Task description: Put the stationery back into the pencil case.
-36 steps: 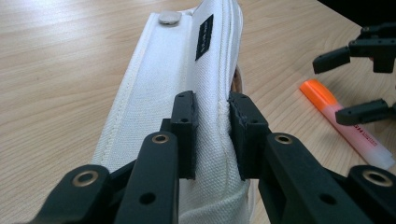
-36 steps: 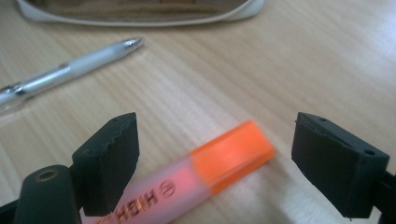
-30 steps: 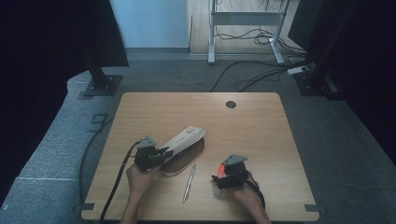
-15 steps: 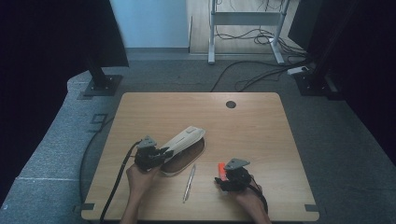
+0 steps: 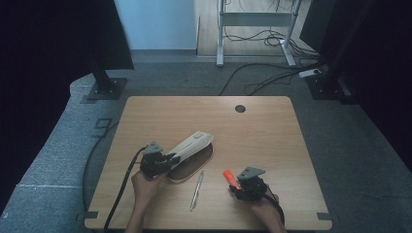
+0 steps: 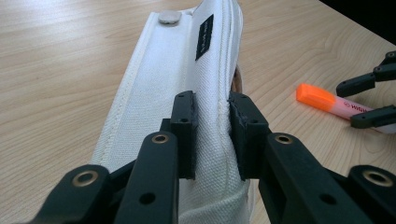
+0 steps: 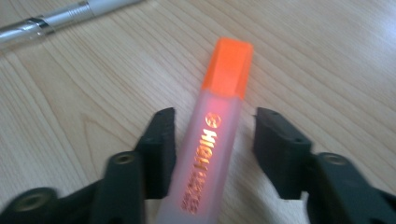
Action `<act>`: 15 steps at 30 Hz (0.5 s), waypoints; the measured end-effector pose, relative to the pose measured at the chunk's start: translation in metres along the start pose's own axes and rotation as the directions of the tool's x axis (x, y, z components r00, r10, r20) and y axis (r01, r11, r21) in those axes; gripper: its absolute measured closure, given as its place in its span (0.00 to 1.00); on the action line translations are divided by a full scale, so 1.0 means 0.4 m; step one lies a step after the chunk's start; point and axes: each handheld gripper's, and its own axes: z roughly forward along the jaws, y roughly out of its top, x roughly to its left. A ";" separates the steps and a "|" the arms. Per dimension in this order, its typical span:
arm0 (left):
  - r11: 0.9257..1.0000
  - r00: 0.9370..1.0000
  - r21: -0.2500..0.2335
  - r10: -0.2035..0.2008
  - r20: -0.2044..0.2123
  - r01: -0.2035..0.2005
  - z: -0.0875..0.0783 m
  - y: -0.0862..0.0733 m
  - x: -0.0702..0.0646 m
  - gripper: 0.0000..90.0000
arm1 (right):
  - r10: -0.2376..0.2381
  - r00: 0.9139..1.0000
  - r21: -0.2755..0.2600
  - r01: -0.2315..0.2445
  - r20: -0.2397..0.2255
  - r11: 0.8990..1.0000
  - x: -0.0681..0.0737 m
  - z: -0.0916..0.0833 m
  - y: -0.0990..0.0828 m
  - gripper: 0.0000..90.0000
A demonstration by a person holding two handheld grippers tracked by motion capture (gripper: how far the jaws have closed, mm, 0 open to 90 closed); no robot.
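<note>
High view is showing the table (image 5: 272,126) from above. At the left, the left gripper (image 6: 212,135) is pinching the white fabric pencil case (image 6: 187,70), its jaws pressed together on the raised upper flap near the zipper edge. The case is lying at an angle near the middle of the table, its brown inside showing below the flap. It looks soft and light, so the cloth is probably folding under the pads. Just right of the case, a silver pen (image 5: 197,190) is lying on the wood. Further right, the right gripper (image 7: 212,149) is standing around the highlighter (image 7: 212,149) with the orange cap; its jaws have just been closing, with the highlighter between them, but the pads are not touching it yet. The highlighter seems stiff, light and smooth, so the flat sides of its body are likely the best place for holding.
</note>
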 end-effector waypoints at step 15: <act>1.000 1.000 -0.001 0.000 -0.001 0.000 0.000 -0.001 -0.001 0.81 | 0.016 1.000 0.013 -0.016 -0.022 1.000 -0.001 -0.032 -0.027 0.72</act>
